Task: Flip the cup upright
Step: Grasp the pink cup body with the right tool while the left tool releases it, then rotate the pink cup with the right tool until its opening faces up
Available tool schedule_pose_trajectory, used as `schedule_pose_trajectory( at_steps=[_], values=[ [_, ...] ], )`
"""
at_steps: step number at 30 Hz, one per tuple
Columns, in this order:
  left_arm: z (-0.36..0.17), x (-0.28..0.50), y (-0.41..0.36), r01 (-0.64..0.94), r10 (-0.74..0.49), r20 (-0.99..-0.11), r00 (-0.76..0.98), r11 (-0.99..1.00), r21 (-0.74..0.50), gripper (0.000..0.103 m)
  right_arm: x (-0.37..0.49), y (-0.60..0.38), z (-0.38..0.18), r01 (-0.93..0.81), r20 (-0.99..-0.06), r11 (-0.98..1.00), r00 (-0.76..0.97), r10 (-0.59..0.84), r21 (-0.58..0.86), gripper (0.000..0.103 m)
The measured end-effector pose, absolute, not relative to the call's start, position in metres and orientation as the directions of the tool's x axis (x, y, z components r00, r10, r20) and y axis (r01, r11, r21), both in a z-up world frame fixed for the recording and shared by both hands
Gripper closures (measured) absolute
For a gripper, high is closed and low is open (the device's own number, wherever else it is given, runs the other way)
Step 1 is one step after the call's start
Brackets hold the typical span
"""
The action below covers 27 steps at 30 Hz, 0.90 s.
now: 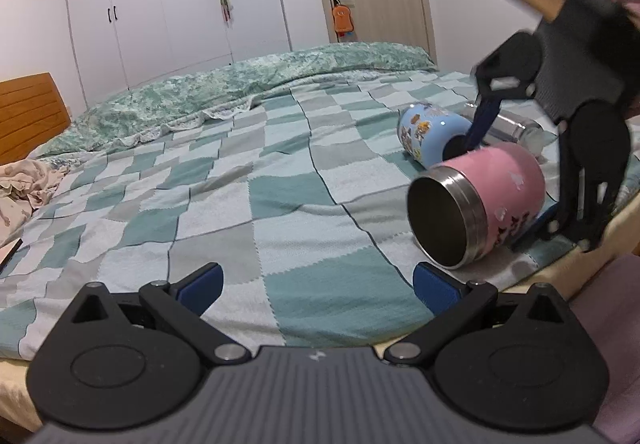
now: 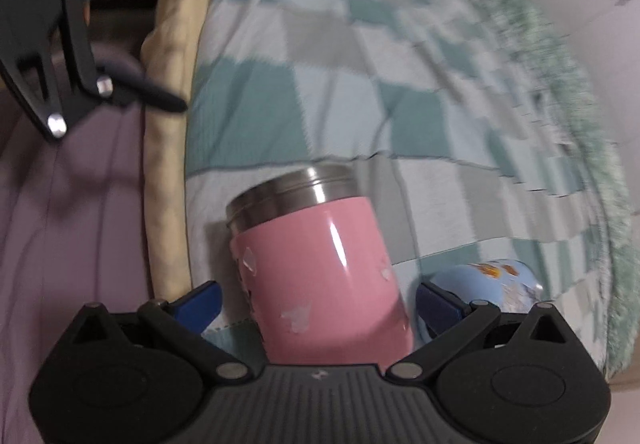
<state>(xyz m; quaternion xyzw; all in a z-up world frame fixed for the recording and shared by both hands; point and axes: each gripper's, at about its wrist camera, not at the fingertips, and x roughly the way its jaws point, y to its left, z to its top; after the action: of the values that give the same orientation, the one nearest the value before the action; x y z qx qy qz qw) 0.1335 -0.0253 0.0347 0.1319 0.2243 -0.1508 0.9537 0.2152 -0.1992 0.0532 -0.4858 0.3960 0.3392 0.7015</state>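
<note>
A pink cup with a steel rim lies on its side on the checked bedspread near the bed's right edge, its mouth facing my left gripper. My right gripper straddles the cup's base end, one blue pad on each side. In the right wrist view the pink cup sits between the open fingers of the right gripper, with small gaps at both pads. My left gripper is open and empty, hovering over the bedspread left of the cup; it also shows in the right wrist view.
A blue cartoon cup lies on its side just behind the pink one, with a steel bottle beyond it. The bed edge runs close beside the pink cup. A green quilt is heaped at the far side.
</note>
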Motion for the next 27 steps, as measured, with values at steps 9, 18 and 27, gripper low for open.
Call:
schedule_pose_trajectory(
  at_steps=[9, 18, 27],
  values=[
    [0.038, 0.138, -0.012, 0.338, -0.243, -0.452, 0.858, 0.930, 0.144, 0.000, 0.257, -0.207, 0.059, -0.795, -0.963, 0.583, 0.260, 0.072, -0.171, 0.013],
    [0.035, 0.154, -0.012, 0.354, -0.277, -0.469, 0.839, 0.931, 0.084, 0.000, 0.250, -0.253, 0.061, -0.249, -0.933, 0.964, 0.318, 0.170, 0.091, 0.013],
    [0.030, 0.157, -0.014, 0.350, -0.279, -0.491, 0.825, 0.935, 0.057, 0.000, 0.214, -0.304, 0.038, 0.256, -0.809, 0.822, 0.469, 0.353, 0.508, 0.014]
  ],
)
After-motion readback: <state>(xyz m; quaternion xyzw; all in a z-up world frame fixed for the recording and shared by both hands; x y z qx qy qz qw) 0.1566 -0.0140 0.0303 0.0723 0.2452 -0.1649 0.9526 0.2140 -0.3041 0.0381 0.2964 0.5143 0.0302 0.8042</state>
